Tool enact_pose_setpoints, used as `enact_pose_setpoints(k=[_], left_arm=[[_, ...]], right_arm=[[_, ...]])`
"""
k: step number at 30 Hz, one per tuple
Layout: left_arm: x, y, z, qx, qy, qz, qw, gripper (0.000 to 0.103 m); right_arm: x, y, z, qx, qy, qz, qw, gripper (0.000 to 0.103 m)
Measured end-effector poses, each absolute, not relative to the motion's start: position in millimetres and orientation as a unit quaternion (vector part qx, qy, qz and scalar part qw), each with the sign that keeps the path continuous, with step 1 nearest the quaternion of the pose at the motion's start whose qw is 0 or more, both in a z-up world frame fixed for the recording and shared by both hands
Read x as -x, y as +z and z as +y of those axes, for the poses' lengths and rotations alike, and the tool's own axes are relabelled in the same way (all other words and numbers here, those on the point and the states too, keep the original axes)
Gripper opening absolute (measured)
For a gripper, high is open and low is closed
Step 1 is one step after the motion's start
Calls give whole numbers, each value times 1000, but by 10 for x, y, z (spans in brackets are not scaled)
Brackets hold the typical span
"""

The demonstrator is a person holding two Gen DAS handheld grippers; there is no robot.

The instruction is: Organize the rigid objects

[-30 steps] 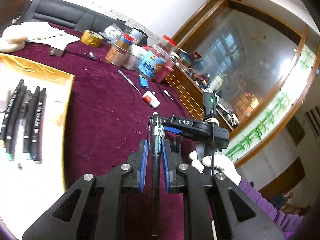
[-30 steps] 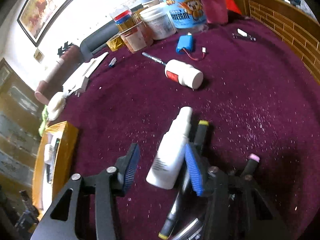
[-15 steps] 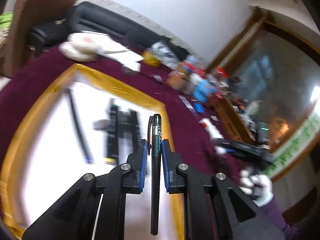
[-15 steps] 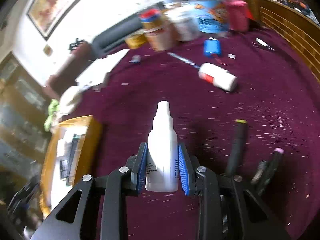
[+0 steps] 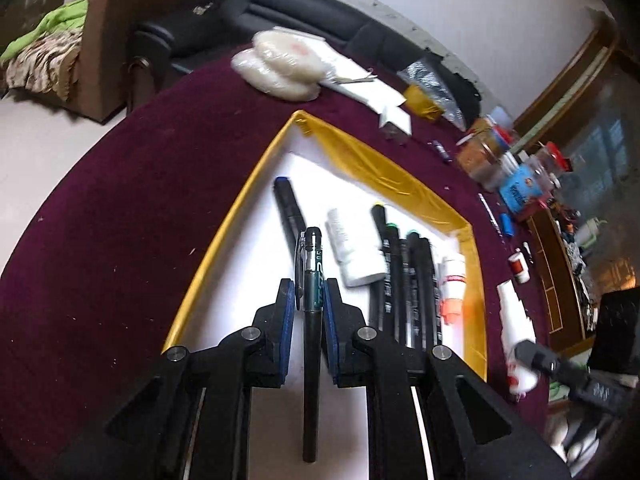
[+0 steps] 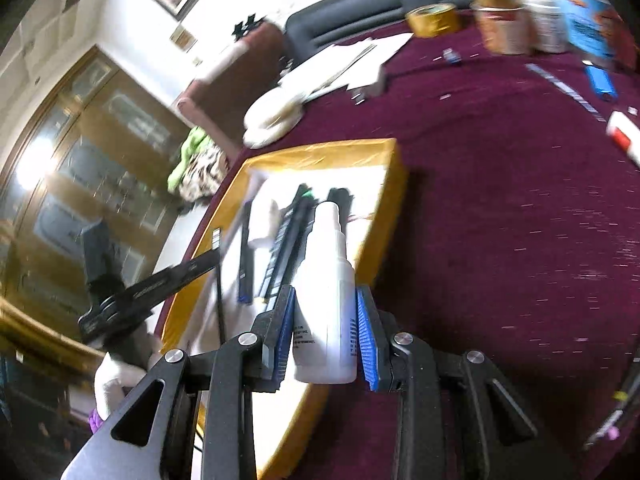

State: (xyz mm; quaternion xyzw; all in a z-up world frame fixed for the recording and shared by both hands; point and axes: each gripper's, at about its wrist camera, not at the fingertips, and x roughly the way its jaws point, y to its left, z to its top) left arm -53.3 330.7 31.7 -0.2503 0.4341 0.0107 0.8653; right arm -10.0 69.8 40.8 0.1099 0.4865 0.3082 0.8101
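My left gripper [image 5: 310, 292] is shut on a dark pen [image 5: 313, 256] with a green label, and holds it over the white floor of the yellow-rimmed tray [image 5: 384, 164]. In the tray lie a blue-capped black marker [image 5: 289, 212], a white bottle [image 5: 352, 248], several black markers [image 5: 404, 280] and a white tube [image 5: 452, 288]. My right gripper [image 6: 325, 296] is shut on a white spray bottle [image 6: 326, 288], upright in the jaws, over the tray's near right rim [image 6: 394, 184]. The left gripper's arm [image 6: 160, 280] shows at the left of that view.
The round table has a maroon cloth [image 6: 500, 220]. At its back stand a tape roll [image 6: 434, 20], jars [image 6: 504, 28], papers [image 5: 360, 76] and a pale bundle [image 5: 280, 64]. A blue pack [image 6: 600, 80] and a red-labelled white bottle [image 6: 624, 136] lie at the right. A sofa [image 5: 304, 8] is beyond.
The right gripper shut on the white spray bottle, lifted it off the cloth and carried it to the tray. The left gripper brought the pen from the cloth to over the tray.
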Motion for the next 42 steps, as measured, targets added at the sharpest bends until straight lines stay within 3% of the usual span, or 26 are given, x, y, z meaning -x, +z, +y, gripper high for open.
enact_pose_setpoints(k=[6, 8, 10, 15, 22, 25, 29, 42], left_arm=[[572, 291, 3426, 285, 10, 421, 861, 20], [630, 331, 3447, 296, 5, 409, 863, 27], [748, 391, 3469, 307, 1, 393, 867, 45], [1013, 532, 3530, 328, 3, 352, 877, 57], [1240, 476, 3567, 379, -5, 332, 864, 63], [1261, 470, 3532, 384, -5, 331, 862, 66], [1281, 505, 3429, 387, -17, 329, 861, 66], [1172, 647, 2545, 327, -95, 375, 862, 71]], right_arm=[[203, 297, 1212, -79, 337, 501, 793, 27], [233, 252, 1337, -68, 345, 507, 787, 27], [273, 196, 1460, -58, 353, 514, 780, 27], [340, 34, 1713, -29, 359, 527, 769, 27], [416, -83, 1881, -9, 355, 531, 769, 28], [446, -35, 1872, -3, 353, 522, 777, 39], [491, 86, 1640, -12, 346, 497, 795, 40], [580, 374, -537, -145, 214, 408, 876, 47]])
